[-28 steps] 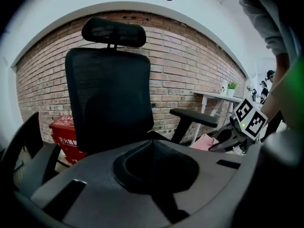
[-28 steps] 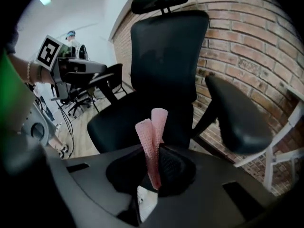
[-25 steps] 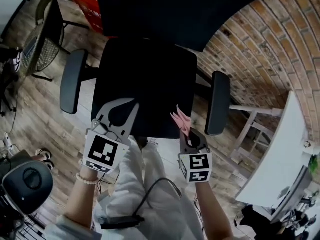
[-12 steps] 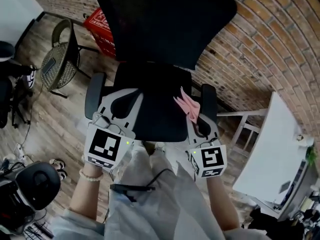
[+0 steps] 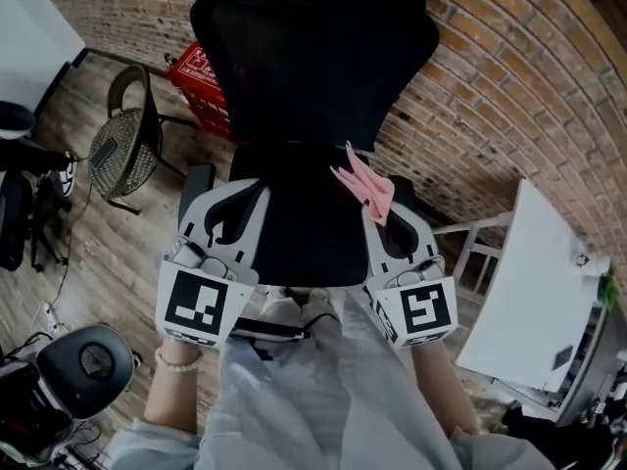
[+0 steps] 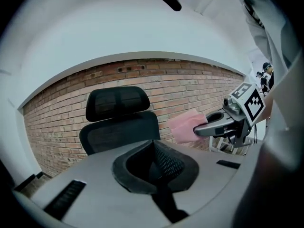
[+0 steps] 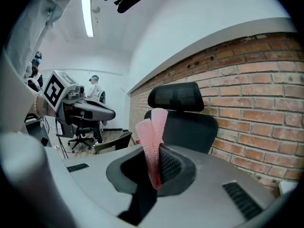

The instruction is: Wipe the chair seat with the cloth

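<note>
Wiping looks not yet begun: your right gripper (image 5: 380,211), jaws pinching the pink cloth (image 5: 364,186), hangs above the chair seat (image 5: 294,228), your left gripper (image 5: 238,194) closed and empty; next, lower the cloth onto the seat.

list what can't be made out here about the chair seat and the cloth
- Black office chair seat: head view too dark to show dust or stains; both gripper views hide it behind their own gripper bodies.
- Chair base: head view, hidden under the seat and the person's pale clothing.
- Pink cloth in the right gripper: its gap above the seat is unreadable from overhead.
</note>
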Demonstrator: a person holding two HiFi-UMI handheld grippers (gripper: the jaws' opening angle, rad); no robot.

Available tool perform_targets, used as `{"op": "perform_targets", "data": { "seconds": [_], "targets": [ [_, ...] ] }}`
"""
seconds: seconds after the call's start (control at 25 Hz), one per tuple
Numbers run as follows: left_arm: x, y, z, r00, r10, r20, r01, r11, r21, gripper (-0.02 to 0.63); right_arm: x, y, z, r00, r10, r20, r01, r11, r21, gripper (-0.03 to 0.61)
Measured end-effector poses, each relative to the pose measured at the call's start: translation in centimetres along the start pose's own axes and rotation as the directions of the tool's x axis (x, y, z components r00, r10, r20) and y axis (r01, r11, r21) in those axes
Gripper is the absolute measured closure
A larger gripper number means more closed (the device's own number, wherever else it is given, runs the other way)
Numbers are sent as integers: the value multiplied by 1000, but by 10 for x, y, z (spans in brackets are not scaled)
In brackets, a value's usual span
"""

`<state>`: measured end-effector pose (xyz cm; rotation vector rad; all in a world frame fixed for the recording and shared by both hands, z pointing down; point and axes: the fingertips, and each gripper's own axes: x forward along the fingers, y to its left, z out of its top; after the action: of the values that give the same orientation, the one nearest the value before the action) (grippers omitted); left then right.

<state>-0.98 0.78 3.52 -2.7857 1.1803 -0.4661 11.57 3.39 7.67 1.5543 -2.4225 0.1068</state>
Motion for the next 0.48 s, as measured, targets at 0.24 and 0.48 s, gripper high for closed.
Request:
{"op": "perform_targets", "data": {
  "seconds": [0.24,0.48],
  "targets": [
    [-5,-2,15,1000,-16,12,16,1000,7,595,-8,3,20,1000,7,28,-7,1000,-13,523],
    [-7,-4,21,999,-46,9,46,998,41,595,-9,9,24,999,19,27,-19,1000,-18,523]
  ]
}}
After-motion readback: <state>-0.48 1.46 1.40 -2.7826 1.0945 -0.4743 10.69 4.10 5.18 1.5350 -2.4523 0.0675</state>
